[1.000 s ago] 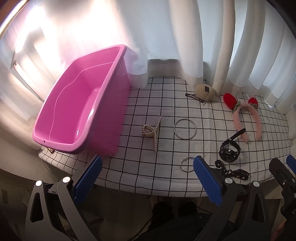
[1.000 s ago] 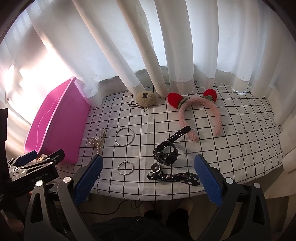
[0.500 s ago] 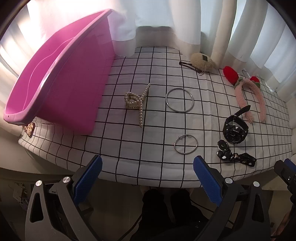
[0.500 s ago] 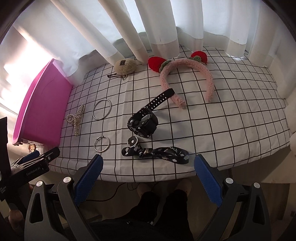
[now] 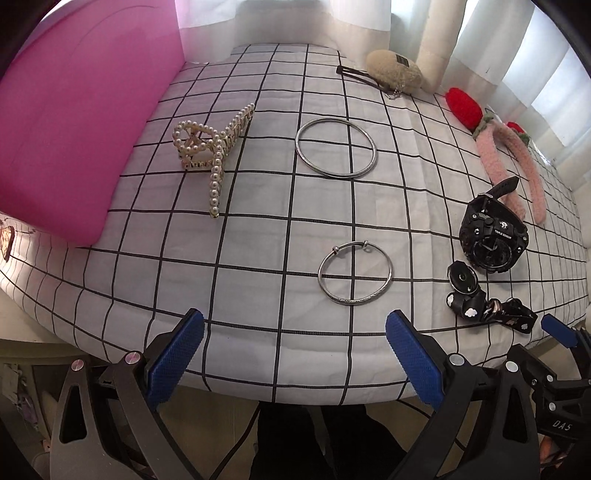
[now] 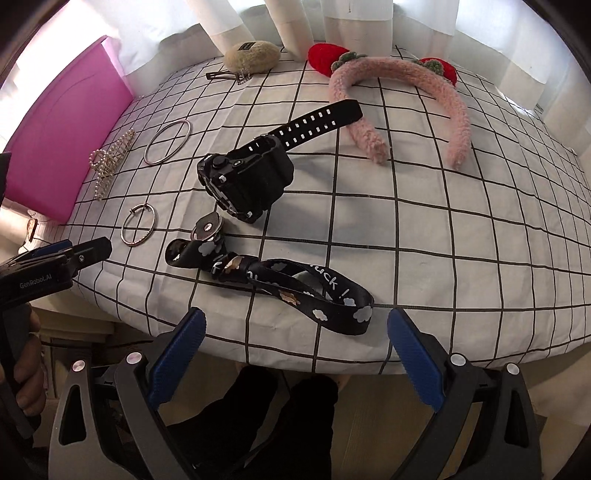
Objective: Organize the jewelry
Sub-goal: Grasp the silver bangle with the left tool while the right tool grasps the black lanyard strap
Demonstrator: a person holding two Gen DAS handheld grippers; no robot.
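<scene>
On the checked cloth lie a pearl hair claw [image 5: 207,147], a large silver bangle [image 5: 336,148], a small silver bangle [image 5: 355,273], a black watch [image 6: 247,181], a black cloud-print strap [image 6: 280,280], a pink furry headband [image 6: 410,99] and a beige fuzzy clip [image 6: 253,54]. A pink tub [image 5: 74,110] stands at the left. My left gripper [image 5: 293,354] hangs open over the table's front edge, just short of the small bangle. My right gripper [image 6: 295,354] is open too, right in front of the strap. Both hold nothing.
White curtains [image 6: 332,22] close off the back of the table. The table's front edge [image 5: 258,391] is right under both grippers. A person's hand [image 6: 22,369] holds the left gripper's handle at the far left of the right wrist view.
Both grippers have moved forward and down toward the table. The jewelry looms larger, and the tub has slid to the left edge of the left wrist view. Nothing was picked up.
</scene>
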